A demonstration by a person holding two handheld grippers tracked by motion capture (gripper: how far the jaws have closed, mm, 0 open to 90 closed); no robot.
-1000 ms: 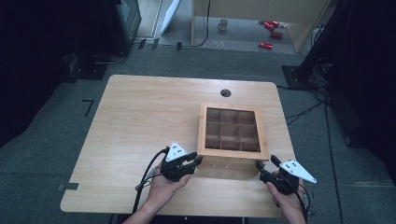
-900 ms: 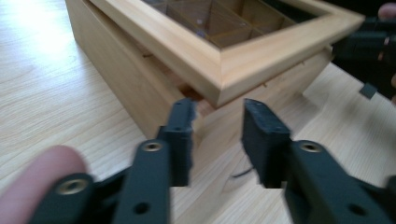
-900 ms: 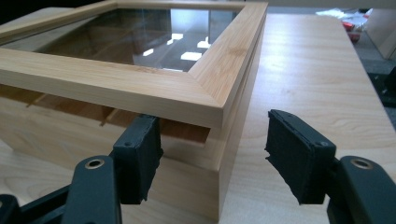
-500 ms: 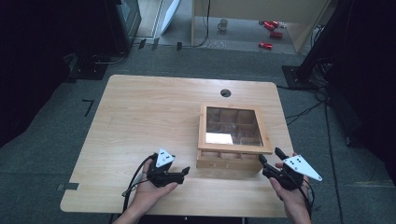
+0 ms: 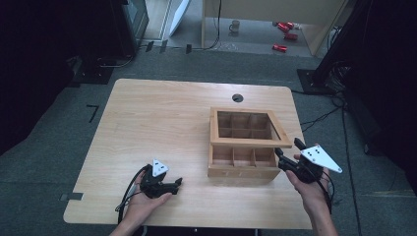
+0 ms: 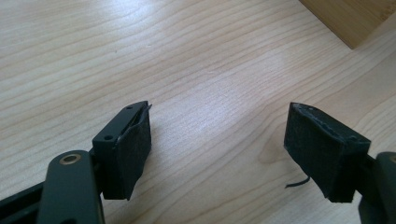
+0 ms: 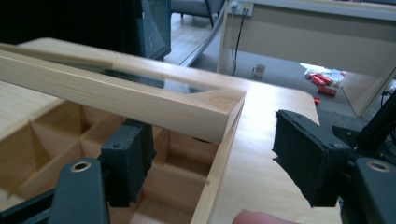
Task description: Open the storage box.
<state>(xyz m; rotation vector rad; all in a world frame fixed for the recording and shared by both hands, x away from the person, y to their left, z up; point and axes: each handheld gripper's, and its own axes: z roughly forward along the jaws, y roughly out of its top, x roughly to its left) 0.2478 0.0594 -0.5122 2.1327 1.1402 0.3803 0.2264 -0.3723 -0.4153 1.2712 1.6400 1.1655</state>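
Note:
A wooden box (image 5: 241,169) with several square compartments stands right of the table's middle. Its glass-paned lid (image 5: 251,142) is tilted up at the front and hinged at the back. My right gripper (image 5: 287,153) is at the box's front right corner, open. In the right gripper view the right gripper (image 7: 215,158) straddles the lid's corner (image 7: 219,109): one jaw sits under the lid inside the box (image 7: 56,135), the other outside. My left gripper (image 5: 174,184) lies open on the table (image 5: 147,123), left of the box. Nothing is between the left gripper's (image 6: 217,144) jaws, and the box corner (image 6: 355,18) is ahead.
A round cable hole (image 5: 237,97) is in the table near its far edge. On the floor beyond the table stand a mug (image 5: 235,25), red items (image 5: 285,34) and a wooden desk. Dark equipment and cables lie at both sides.
The lid's front edge has risen from flat on the box. My left gripper has drawn back from the box toward the near left. My right gripper has moved in to the lid's front right corner.

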